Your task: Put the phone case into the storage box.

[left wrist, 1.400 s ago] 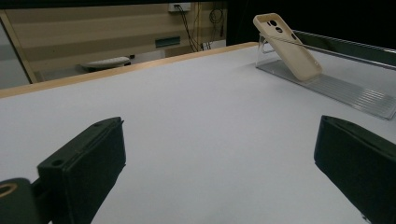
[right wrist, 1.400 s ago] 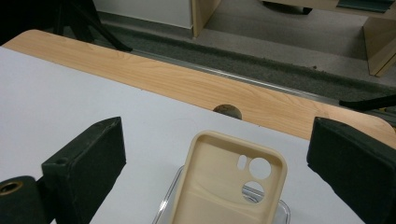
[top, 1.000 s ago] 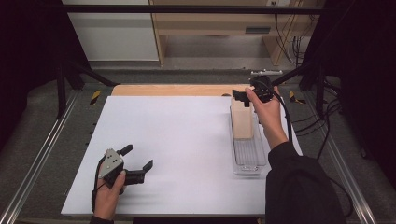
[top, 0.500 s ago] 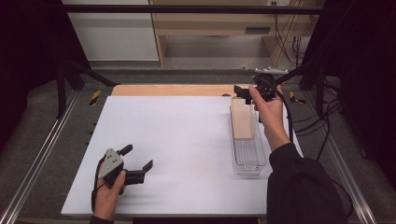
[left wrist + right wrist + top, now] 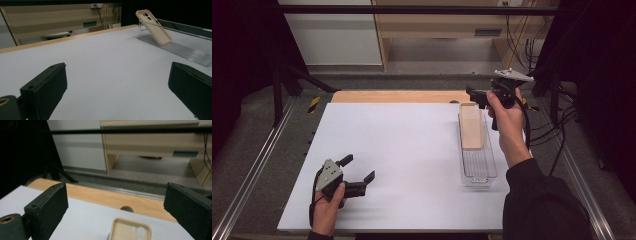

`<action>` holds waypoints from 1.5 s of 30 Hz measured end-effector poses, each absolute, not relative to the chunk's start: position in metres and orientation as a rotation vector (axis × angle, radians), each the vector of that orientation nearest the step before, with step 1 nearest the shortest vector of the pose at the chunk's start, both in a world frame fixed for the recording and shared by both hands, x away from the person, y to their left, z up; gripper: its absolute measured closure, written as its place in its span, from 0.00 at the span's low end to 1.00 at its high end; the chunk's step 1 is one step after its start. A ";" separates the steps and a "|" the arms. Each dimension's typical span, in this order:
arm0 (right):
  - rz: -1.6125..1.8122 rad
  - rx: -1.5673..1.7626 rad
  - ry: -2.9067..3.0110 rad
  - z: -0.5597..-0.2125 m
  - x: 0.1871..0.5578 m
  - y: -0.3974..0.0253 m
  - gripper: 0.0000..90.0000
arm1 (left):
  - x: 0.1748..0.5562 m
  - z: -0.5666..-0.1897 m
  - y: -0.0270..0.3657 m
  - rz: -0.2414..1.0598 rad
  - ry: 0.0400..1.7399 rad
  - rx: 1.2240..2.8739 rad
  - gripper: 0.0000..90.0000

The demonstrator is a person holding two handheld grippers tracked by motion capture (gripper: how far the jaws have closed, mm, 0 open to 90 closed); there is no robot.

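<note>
A beige phone case [image 5: 471, 126] leans tilted in a clear plastic tray [image 5: 478, 165] at the right of the white table top [image 5: 407, 145]; its upper end rests on the tray's far end. My right gripper [image 5: 475, 95] hovers above that far end, open and holding nothing. In the right gripper view the case's camera cut-out end [image 5: 130, 230] lies low between the wide-apart jaws. My left gripper [image 5: 358, 169] rests near the front left of the table, open and empty. From the left gripper view, the case [image 5: 153, 27] and tray [image 5: 180, 48] stand far off to the right.
A wooden strip [image 5: 397, 96] with a round hole [image 5: 126, 208] runs along the table's far edge. Metal rails [image 5: 257, 165] flank both sides. Cables [image 5: 562, 125] hang at the right, and a cabinet and shelf [image 5: 437, 25] stand beyond.
My right gripper has drifted a little to the right and up, away from the case's top. The left gripper has stayed where it was.
</note>
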State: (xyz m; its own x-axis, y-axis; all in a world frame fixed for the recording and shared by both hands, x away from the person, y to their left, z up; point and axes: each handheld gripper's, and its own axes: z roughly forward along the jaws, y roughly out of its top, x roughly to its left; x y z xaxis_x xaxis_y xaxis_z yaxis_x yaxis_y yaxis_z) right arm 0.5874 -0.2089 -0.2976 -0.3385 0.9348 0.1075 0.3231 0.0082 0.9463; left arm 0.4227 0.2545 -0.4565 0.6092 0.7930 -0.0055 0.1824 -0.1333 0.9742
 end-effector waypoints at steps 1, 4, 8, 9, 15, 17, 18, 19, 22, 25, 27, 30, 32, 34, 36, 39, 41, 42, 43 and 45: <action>1.358 1.287 1.683 -0.295 0.585 -0.209 0.06 | 0.423 -0.457 0.255 0.645 0.820 1.654 0.02; 1.391 1.233 1.619 -0.288 0.579 -0.211 0.06 | 0.423 -0.457 0.259 0.643 0.831 1.643 0.02; 1.406 1.194 1.584 -0.282 0.572 -0.213 0.06 | 0.422 -0.456 0.261 0.647 0.841 1.629 0.02; 1.409 1.190 1.577 -0.282 0.570 -0.214 0.06 | 0.422 -0.455 0.261 0.652 0.837 1.627 0.02; 1.424 1.168 1.599 -0.280 0.560 -0.215 0.05 | 0.421 -0.456 0.261 0.653 0.839 1.630 0.02; 1.430 1.162 1.609 -0.281 0.557 -0.215 0.05 | 0.421 -0.455 0.263 0.651 0.846 1.618 0.02; 1.433 1.164 1.618 -0.282 0.556 -0.215 0.05 | 0.421 -0.455 0.264 0.652 0.847 1.616 0.02; 1.435 1.162 1.627 -0.283 0.555 -0.216 0.05 | 0.421 -0.455 0.264 0.655 0.849 1.614 0.02; 1.428 1.140 1.652 -0.285 0.553 -0.216 0.05 | 0.420 -0.454 0.266 0.659 0.854 1.609 0.02; 1.451 1.124 1.697 -0.288 0.549 -0.215 0.05 | 0.419 -0.454 0.266 0.662 0.856 1.604 0.02; 1.461 1.106 1.720 -0.289 0.545 -0.215 0.05 | 0.418 -0.454 0.266 0.664 0.856 1.604 0.02; 1.465 1.084 1.748 -0.291 0.541 -0.215 0.05 | 0.416 -0.455 0.266 0.660 0.858 1.612 0.02; 1.479 1.087 1.753 -0.293 0.539 -0.216 0.05 | 0.413 -0.453 0.268 0.663 0.853 1.606 0.02; 1.484 1.090 1.763 -0.294 0.536 -0.216 0.05 | 0.411 -0.452 0.270 0.670 0.852 1.593 0.02; 1.493 1.085 1.770 -0.296 0.533 -0.217 0.05 | 0.411 -0.452 0.272 0.670 0.863 1.592 0.02; 1.500 1.081 1.784 -0.301 0.526 -0.219 0.05 | 0.411 -0.453 0.273 0.672 0.876 1.591 0.02; 1.517 1.078 1.780 -0.304 0.521 -0.222 0.04 | 0.411 -0.453 0.274 0.672 0.871 1.594 0.02; 1.523 1.077 1.773 -0.305 0.519 -0.224 0.04 | 0.411 -0.453 0.274 0.672 0.872 1.595 0.02; 1.522 1.075 1.769 -0.306 0.517 -0.226 0.04 | 0.411 -0.453 0.274 0.670 0.873 1.595 0.02; 1.514 1.083 1.770 -0.310 0.514 -0.230 0.04 | 0.411 -0.453 0.274 0.669 0.873 1.598 0.02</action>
State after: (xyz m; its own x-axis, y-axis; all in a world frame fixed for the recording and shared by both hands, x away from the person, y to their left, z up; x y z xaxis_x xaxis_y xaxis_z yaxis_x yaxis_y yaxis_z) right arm 0.5141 -0.2300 -0.3100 -0.5132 0.8542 0.0839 0.2150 0.0333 0.9760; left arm 0.4110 0.2745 -0.4534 0.5627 0.8260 -0.0331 0.1828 -0.0853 0.9794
